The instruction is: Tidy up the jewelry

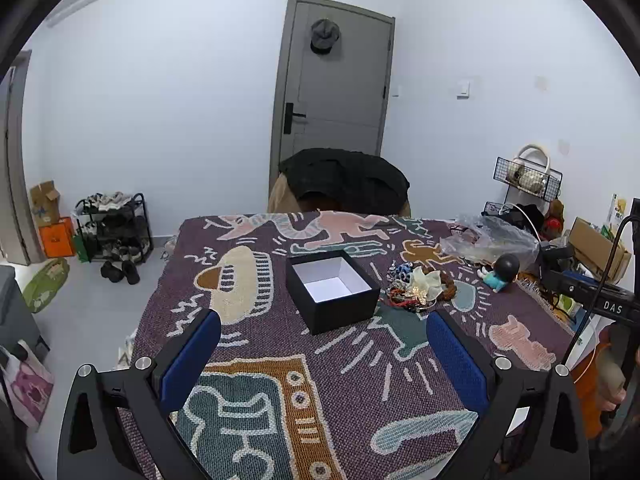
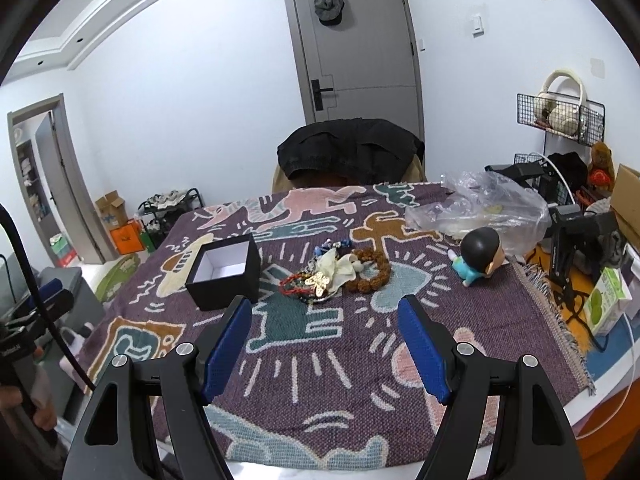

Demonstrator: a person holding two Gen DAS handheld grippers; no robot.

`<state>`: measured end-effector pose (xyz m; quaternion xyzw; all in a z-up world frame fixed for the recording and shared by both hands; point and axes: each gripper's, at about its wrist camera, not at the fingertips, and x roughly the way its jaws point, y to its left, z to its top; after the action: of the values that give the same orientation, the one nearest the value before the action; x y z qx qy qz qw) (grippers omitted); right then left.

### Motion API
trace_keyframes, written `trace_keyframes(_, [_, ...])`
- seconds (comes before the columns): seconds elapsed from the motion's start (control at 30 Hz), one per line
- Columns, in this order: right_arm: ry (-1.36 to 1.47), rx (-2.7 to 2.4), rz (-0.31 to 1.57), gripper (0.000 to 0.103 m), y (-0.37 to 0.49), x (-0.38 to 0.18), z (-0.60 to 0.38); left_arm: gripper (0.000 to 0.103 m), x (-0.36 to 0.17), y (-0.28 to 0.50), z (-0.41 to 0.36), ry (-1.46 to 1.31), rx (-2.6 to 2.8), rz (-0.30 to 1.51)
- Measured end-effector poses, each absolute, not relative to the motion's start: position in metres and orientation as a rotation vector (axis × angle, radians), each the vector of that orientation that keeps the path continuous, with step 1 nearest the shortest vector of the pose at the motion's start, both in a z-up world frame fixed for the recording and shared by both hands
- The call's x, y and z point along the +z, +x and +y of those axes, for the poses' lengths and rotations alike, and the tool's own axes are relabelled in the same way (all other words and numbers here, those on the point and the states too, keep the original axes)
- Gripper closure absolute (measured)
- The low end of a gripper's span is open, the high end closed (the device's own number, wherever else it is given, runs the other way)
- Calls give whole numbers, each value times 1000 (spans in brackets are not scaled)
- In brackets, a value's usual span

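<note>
A black box [image 1: 334, 292] with a white inside stands open and empty on the patterned cloth; it also shows in the right wrist view [image 2: 225, 272]. Right of it lies a pile of jewelry [image 1: 420, 286]: a brown bead bracelet [image 2: 370, 270], red beads [image 2: 294, 283], a gold butterfly clip [image 2: 319, 283] and a cream bow [image 2: 338, 266]. My left gripper [image 1: 323, 318] is open and empty, just in front of the box. My right gripper [image 2: 325, 304] is open and empty, just in front of the pile.
A figurine [image 2: 478, 258] with a black head lies right of the pile. A clear plastic bag [image 2: 480, 208] sits behind it. A chair with a dark jacket [image 2: 350, 152] stands at the table's far edge. Black equipment and cables [image 2: 576, 232] crowd the right edge.
</note>
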<state>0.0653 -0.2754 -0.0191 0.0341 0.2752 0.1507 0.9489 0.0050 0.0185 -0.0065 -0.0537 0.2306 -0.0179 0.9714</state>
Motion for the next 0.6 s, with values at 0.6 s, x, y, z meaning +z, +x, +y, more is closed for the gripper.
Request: trace_keyframes(0.6, [217, 281, 662, 28, 126, -52, -276, 0, -22, 70, 1, -96, -83, 551])
